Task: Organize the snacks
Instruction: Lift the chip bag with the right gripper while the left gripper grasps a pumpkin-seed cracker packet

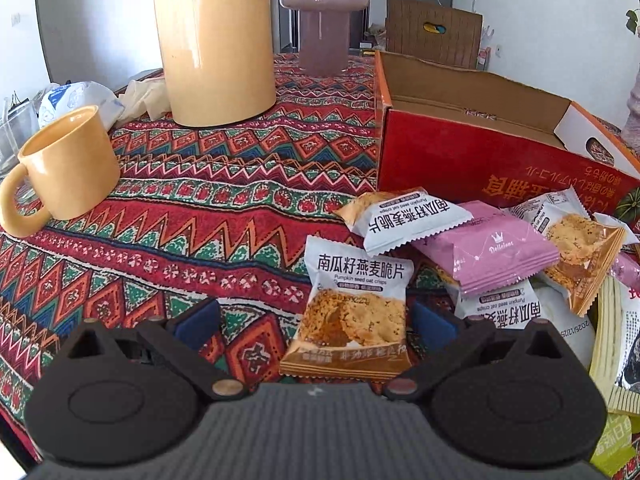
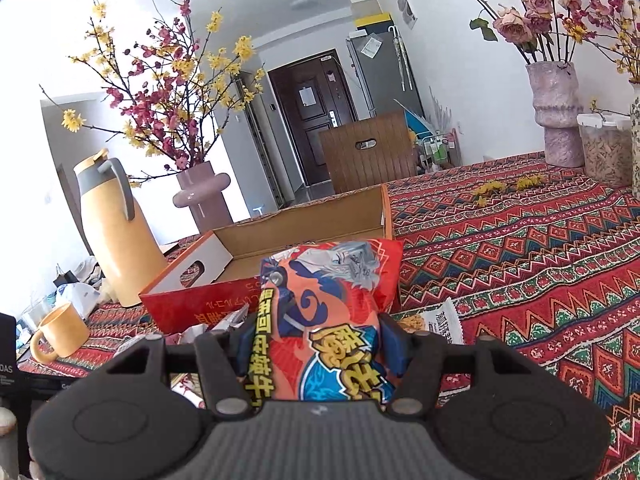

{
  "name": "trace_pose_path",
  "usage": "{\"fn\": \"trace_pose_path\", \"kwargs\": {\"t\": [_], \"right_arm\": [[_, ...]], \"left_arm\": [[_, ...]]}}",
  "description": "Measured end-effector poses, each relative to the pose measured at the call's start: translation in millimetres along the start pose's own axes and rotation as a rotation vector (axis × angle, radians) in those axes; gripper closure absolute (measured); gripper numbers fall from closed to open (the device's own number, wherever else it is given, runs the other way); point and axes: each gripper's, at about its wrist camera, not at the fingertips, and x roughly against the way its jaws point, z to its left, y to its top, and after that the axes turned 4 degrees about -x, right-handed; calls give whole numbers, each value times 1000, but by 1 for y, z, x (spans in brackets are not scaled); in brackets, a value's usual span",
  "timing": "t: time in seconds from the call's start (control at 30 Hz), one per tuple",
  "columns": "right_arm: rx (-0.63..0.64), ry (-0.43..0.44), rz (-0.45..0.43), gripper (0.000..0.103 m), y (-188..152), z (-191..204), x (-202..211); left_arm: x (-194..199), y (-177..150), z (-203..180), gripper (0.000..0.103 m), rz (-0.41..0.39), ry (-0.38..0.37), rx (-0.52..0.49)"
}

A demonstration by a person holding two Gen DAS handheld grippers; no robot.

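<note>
A pile of snack packets lies on the patterned tablecloth in front of an open red cardboard box. In the left wrist view my left gripper stands open around a white and orange oat crisp packet, its blue pads clear of it on both sides. A second oat crisp packet and a pink packet lie just beyond. In the right wrist view my right gripper is shut on a large orange snack bag, held up in front of the red box, which looks empty inside.
A yellow mug and a tall yellow jug stand left of the box, a mauve vase behind. More packets crowd the right edge. Another vase and a lidded jar stand far right.
</note>
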Motion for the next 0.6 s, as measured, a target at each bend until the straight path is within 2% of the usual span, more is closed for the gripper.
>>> {"fn": "trace_pose_path", "kwargs": {"t": [0.6], "right_arm": [[-24,-2,1,44,-2,-1,0]], "left_arm": [[-3,5,3,0,20,-3,-5]]}}
